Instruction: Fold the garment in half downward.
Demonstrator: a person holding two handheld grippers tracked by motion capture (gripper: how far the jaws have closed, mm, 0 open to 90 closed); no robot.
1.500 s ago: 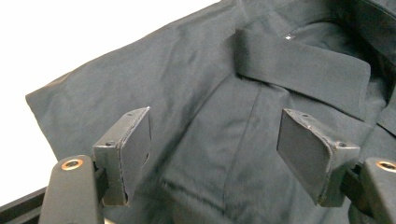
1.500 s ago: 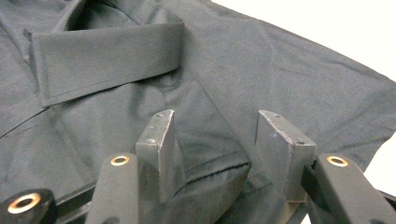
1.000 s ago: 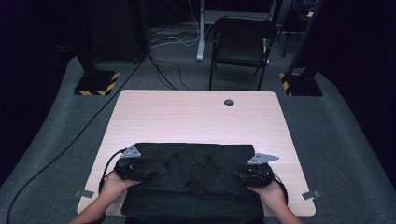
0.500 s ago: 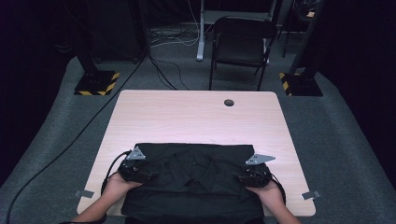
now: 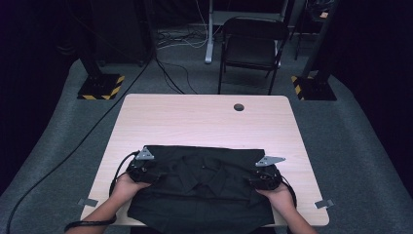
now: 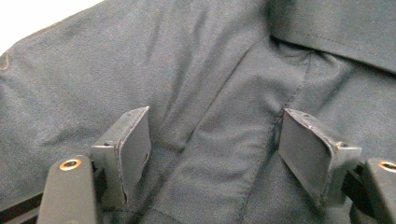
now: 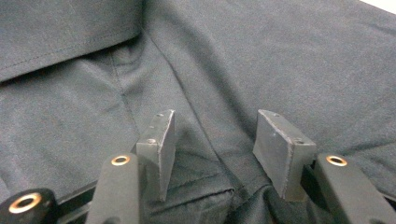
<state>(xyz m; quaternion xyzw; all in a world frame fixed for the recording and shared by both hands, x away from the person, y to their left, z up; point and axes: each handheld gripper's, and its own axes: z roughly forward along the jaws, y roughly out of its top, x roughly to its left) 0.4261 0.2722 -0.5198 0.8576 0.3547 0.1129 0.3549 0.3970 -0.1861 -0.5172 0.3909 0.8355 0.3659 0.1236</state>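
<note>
A: Left gripper [image 6: 212,149], item one: jaws stand apart over a seam of the black shirt [image 5: 202,187], pads clear of the cloth between them. Its hand rests at the shirt's left edge in the high view.

B: And the right gripper [image 7: 212,154]?

A: Item two: jaws also apart, narrower than the left pair and just closing in a little, with a raised fold of the shirt between the pads. The pads do not press it. It sits at the shirt's right edge, hand behind it.

B: Location of the shirt?

A: Item three: spread flat on the near half of the table [image 5: 204,122], collar toward the near side, its near hem hanging just over the table's near edge. Both grippers lie on it, one at each side.

B: Any containers?

A: The shirt lies bare on the wood. The table has a round cable hole [image 5: 238,107] near its far edge, right of centre.

B: Beyond the table?

A: Item four: a folding chair [image 5: 253,48] stands on the far side, on grey carpet. Two stand bases with yellow-black striping [image 5: 100,87] sit far left and far right. A cable [image 5: 63,161] runs across the floor at the left.
</note>
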